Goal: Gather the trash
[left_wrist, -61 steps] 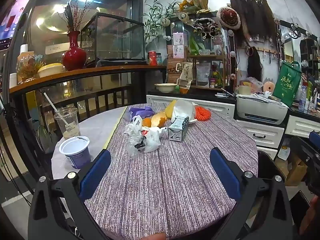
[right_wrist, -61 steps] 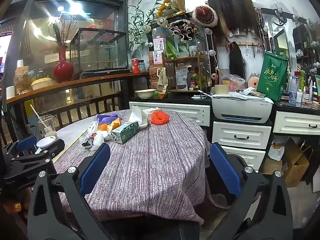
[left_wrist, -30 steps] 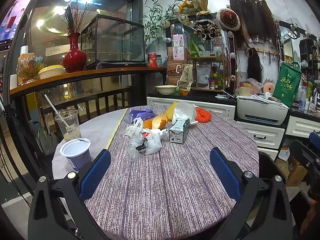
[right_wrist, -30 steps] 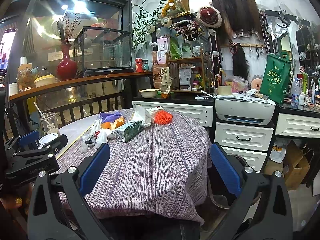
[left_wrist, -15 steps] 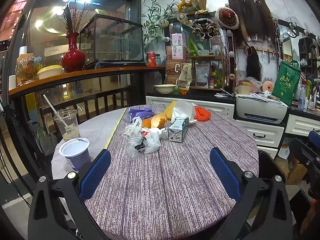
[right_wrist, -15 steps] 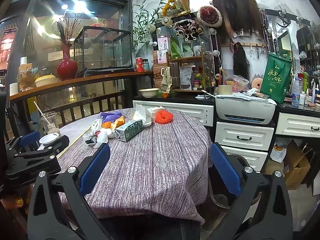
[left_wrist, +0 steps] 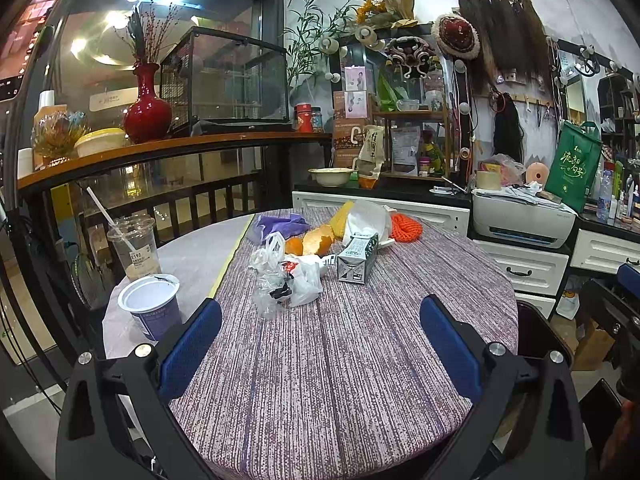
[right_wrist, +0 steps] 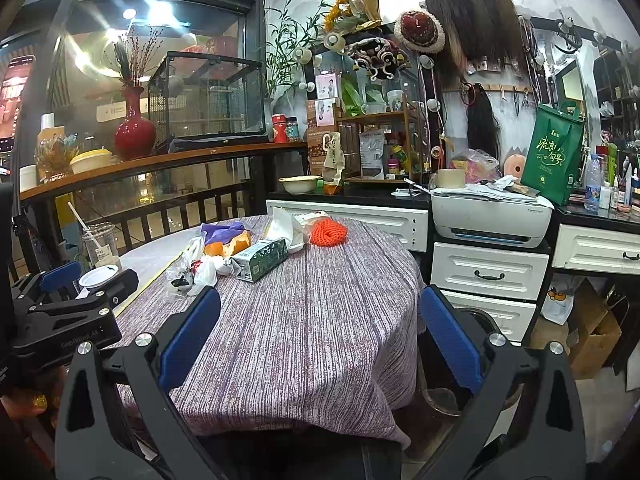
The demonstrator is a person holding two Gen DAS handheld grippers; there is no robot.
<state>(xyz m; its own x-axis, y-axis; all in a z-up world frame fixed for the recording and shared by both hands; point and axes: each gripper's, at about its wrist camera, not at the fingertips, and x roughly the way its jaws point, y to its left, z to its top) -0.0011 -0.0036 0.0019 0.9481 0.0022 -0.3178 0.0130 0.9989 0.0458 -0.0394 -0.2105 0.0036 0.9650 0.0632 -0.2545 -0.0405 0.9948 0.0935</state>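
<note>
Perhaps a costume or hair shop: hanging wigs (left_wrist: 500,36), headdress (left_wrist: 457,36), printer (left_wrist: 524,216).

Round table under a rough purple-striped woven cloth (left_wrist: 360,360), crinkled clear plastic bags (left_wrist: 286,276), glossy green paper carton (left_wrist: 357,256), matt purple plastic cup (left_wrist: 150,306), glossy red ceramic vase (left_wrist: 147,110).

The near half of the round table (left_wrist: 360,360) carries a bare striped cloth; a gripper can pass here unobstructed. Toward the far side, a cluster blocks the centre: crumpled plastic bags (left_wrist: 286,276), a milk carton (left_wrist: 357,257) lying just beside them, orange peel (left_wrist: 316,242) and an orange net (left_wrist: 406,227) behind. At the left edge, a yogurt cup (left_wrist: 150,306) and a lidded drink cup with straw (left_wrist: 134,246) stand close together. The right edge is open.
</note>
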